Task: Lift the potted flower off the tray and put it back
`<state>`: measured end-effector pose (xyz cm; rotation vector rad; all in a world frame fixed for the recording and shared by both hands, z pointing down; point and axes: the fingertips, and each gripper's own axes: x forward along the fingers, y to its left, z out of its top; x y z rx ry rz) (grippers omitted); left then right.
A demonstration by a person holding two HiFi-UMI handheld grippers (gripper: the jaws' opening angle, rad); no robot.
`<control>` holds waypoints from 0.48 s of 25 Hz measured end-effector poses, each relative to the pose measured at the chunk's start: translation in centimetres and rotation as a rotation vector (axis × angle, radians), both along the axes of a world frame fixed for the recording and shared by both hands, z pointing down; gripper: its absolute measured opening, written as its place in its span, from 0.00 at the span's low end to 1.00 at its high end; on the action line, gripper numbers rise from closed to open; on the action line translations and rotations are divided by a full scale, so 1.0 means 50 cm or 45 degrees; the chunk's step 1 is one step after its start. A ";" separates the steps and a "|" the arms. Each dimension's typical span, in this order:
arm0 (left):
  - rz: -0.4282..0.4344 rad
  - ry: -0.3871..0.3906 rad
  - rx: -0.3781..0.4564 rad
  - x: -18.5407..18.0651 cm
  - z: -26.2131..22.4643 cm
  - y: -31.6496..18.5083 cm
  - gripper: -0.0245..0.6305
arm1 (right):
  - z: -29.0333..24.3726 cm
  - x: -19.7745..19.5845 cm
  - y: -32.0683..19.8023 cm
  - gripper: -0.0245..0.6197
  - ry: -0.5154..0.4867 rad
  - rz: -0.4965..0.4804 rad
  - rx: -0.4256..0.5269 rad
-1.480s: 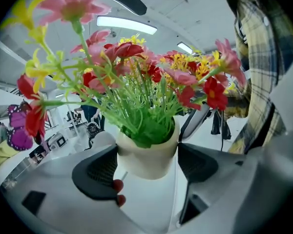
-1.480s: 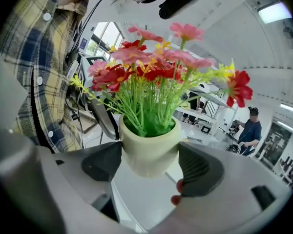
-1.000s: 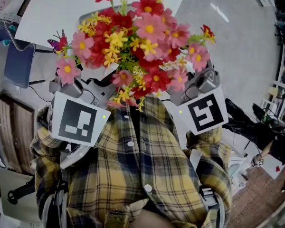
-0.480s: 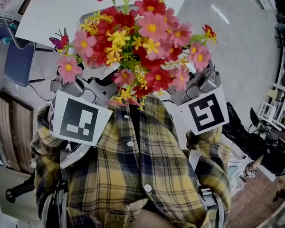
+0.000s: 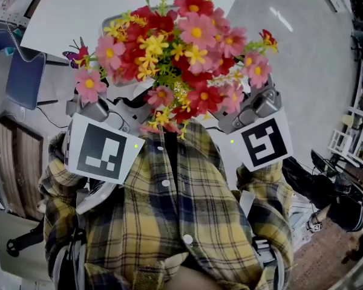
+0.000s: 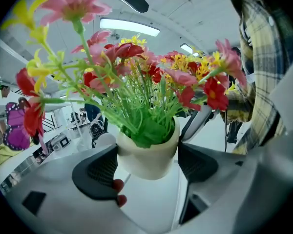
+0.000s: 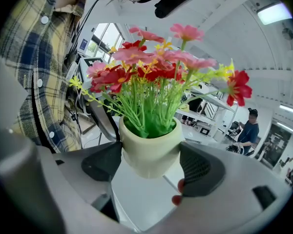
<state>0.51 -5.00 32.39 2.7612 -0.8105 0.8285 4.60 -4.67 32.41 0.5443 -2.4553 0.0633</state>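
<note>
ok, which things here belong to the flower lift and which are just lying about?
Job: pot, flowers, tray, left gripper, right gripper, both shut on the pot.
Lying about: blue chair, bystander.

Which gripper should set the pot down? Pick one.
Neither alone. The left gripper and the right gripper each clamp the pot, one from each side, and look equally well placed. Lowering with both seems safest.
</note>
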 end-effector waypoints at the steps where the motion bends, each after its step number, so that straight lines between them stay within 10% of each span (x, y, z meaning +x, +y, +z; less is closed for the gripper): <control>1: -0.001 0.001 0.000 0.000 0.000 0.000 0.60 | 0.000 0.000 0.000 0.58 -0.002 0.001 0.000; 12: -0.003 -0.007 0.001 -0.002 0.000 0.001 0.61 | 0.001 -0.002 0.000 0.58 -0.011 0.005 -0.005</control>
